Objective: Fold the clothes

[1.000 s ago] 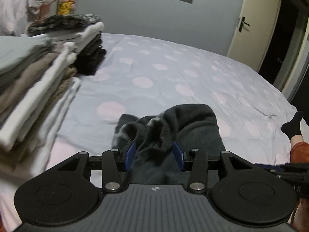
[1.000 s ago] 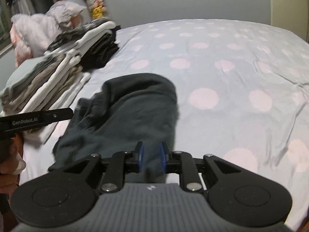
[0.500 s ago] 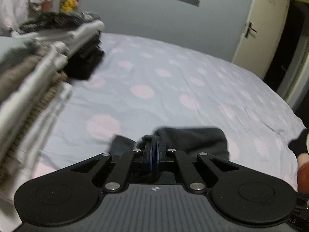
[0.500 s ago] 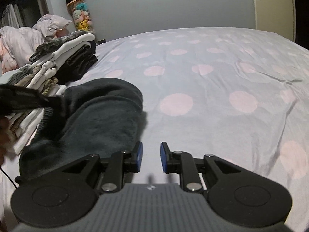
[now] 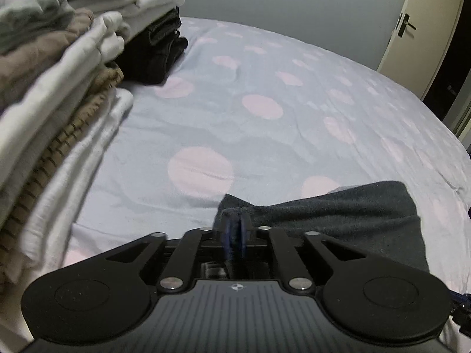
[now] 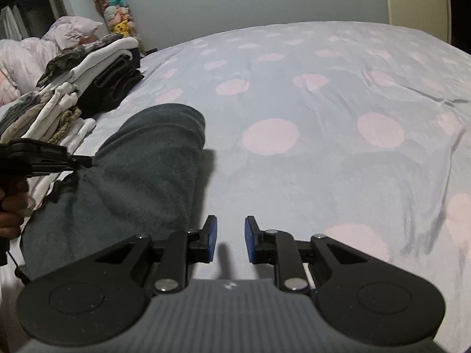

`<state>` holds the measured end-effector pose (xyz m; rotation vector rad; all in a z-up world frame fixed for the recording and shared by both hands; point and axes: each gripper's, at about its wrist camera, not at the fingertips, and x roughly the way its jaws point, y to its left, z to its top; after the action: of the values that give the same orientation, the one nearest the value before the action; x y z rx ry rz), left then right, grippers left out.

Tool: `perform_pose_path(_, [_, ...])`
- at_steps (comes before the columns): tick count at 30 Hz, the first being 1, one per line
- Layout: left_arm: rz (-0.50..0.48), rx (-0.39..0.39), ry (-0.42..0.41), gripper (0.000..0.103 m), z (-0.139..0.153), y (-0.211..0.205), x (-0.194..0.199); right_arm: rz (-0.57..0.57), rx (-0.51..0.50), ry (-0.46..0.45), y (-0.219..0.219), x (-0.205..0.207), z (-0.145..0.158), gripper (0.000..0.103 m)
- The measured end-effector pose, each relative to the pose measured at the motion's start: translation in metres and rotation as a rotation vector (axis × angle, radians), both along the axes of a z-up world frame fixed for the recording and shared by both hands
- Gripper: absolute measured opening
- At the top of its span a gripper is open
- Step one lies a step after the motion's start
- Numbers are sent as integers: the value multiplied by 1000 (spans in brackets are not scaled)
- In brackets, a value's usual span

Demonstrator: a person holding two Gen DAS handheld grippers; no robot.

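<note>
A dark grey fleece garment (image 6: 141, 173) lies folded over on the bed, near its left front edge; it also shows in the left wrist view (image 5: 347, 220). My left gripper (image 5: 235, 229) is shut on the garment's left edge and holds that edge up; it also shows in the right wrist view (image 6: 85, 161). My right gripper (image 6: 230, 239) is open and empty, just right of the garment, above the bare sheet.
The bed has a lilac sheet with pink dots (image 6: 323, 103). Two stacks of folded clothes (image 5: 59, 88) stand along the left side, also in the right wrist view (image 6: 73, 82). A door (image 5: 418, 29) is at the far right. Pillows and plush toys (image 6: 114, 14) lie at the back left.
My left gripper has shut on the garment's edge and pulled it left and up. My right gripper has come off the garment and opened beside it.
</note>
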<state>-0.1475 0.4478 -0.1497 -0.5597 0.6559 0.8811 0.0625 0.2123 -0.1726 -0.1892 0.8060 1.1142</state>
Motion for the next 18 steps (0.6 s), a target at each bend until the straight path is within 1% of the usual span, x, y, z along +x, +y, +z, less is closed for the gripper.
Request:
perform_pose_path(1, [5, 15, -1, 25, 4, -3, -3, -5, 7, 12, 0, 1, 1, 24])
perform_pose_path(2, [9, 28, -10, 37, 10, -7, -9, -9, 17, 23, -1, 2, 4, 26])
perform_pose_path(3, [10, 32, -22, 51, 15, -11, -13, -14, 30, 32, -3, 3, 6, 32])
perform_pose_path(4, [8, 31, -42, 57, 19, -13, -19, -17, 41, 43, -4, 4, 9, 36])
perform_pose_path(5, [2, 24, -74, 65, 22, -16, -25, -21, 50, 55, -5, 5, 11, 38])
perform_pose_path(6, [-10, 10, -106, 67, 24, -19, -31, -25, 60, 73, -5, 6, 13, 42])
perform_pose_path(7, [-23, -9, -121, 69, 23, -22, -35, -27, 67, 96, -5, 8, 15, 49])
perform_pose_path(8, [-35, -26, -134, 72, 23, -24, -38, -28, 73, 121, -4, 9, 16, 51])
perform_pose_path(9, [-36, -39, -129, 73, 21, -24, -38, -29, 76, 149, -2, 11, 16, 53])
perform_pose_path(12, [-15, -56, -69, 73, 7, -23, -38, -14, 64, 230, 10, 15, 12, 61])
perform_pose_path(13, [-12, -71, -60, 74, 1, -20, -38, -5, 55, 253, 15, 16, 11, 62])
perform_pose_path(15, [-24, -105, -88, 81, -6, -10, -38, 11, 37, 269, 25, 17, 4, 62])
perform_pose_path(18, [-55, -164, -117, 83, -17, 7, -33, 11, 8, 276, 42, 20, -7, 62])
